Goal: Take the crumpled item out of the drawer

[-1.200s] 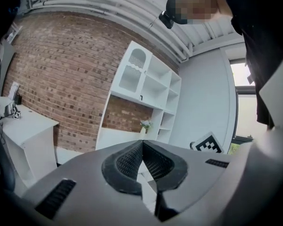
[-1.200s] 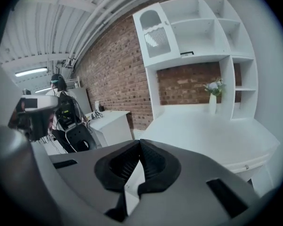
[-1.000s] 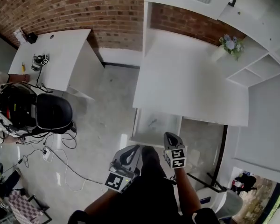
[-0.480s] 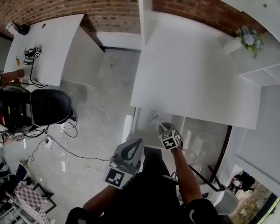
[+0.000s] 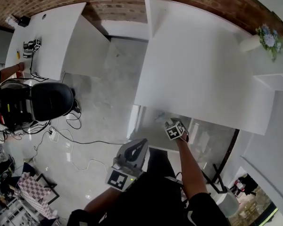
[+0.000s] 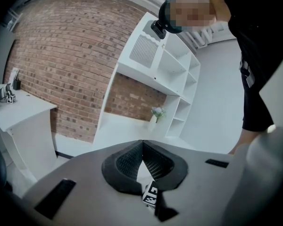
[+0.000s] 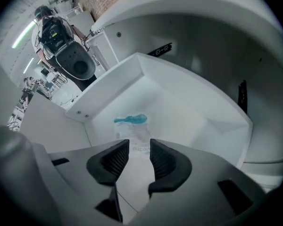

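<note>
Our grey left gripper [image 6: 142, 147] and right gripper [image 7: 136, 153] bear ribbed black pads [image 7: 115, 160] and black-and-white marker cubes [image 5: 175, 130]; we wear black.

White drawer [image 7: 188, 95], and a crumpled item [image 7: 132, 126] seemingly white and teal.

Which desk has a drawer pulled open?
The wide desk at right; its drawer stands open with a crumpled packet inside. The small desk at left shows none.

Our left tongs [image 6: 141, 144] stand closed, black ribbed pads [image 6: 125, 163] meeting at the tips, nothing between. Beyond we see a small pot of pale flowers [image 6: 155, 113] on a white surface [image 6: 118, 128], before a red brick wall [image 6: 61, 55].
</note>
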Tool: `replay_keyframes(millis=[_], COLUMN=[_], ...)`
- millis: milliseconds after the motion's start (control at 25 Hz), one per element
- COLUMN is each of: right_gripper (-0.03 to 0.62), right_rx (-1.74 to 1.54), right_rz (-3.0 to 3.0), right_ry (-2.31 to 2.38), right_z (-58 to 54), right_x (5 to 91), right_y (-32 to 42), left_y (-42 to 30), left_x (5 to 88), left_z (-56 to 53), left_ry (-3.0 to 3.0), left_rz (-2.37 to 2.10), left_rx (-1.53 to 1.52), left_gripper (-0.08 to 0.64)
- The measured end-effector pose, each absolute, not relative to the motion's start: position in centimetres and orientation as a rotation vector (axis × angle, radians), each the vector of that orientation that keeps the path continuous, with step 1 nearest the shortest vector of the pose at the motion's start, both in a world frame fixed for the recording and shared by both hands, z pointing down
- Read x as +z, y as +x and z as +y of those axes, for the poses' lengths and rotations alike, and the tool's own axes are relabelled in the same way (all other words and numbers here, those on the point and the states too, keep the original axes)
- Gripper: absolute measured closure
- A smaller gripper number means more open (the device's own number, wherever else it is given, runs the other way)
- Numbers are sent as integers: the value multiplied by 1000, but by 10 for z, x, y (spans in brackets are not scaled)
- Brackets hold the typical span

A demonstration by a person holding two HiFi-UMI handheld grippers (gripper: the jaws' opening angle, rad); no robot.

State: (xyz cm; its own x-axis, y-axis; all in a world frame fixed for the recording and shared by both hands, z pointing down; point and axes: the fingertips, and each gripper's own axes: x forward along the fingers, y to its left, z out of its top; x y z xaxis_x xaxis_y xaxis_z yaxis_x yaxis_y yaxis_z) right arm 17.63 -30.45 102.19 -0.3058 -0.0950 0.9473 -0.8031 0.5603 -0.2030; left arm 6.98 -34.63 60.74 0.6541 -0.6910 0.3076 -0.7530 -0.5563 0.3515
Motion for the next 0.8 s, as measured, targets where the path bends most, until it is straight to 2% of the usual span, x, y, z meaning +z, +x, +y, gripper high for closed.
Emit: replay_keyframes(millis=[240,600,800], right_gripper=[411,413,496], right_rx=[883,920,894], right_rz=[-1729,-1696,-1685], right_ry=[710,624,604], right_z=[-306,-291,-283], right_x=[1052,1078,1075], right_y=[180,176,167], left_y=[71,64,56], left_x=[620,629,625], left_z=[-350,-346,-339], left_ry=[2390,2347,2346], left_rz=[-1138,-1175,-1183], left_rx=[192,214,202], left_gripper=[535,535,535])
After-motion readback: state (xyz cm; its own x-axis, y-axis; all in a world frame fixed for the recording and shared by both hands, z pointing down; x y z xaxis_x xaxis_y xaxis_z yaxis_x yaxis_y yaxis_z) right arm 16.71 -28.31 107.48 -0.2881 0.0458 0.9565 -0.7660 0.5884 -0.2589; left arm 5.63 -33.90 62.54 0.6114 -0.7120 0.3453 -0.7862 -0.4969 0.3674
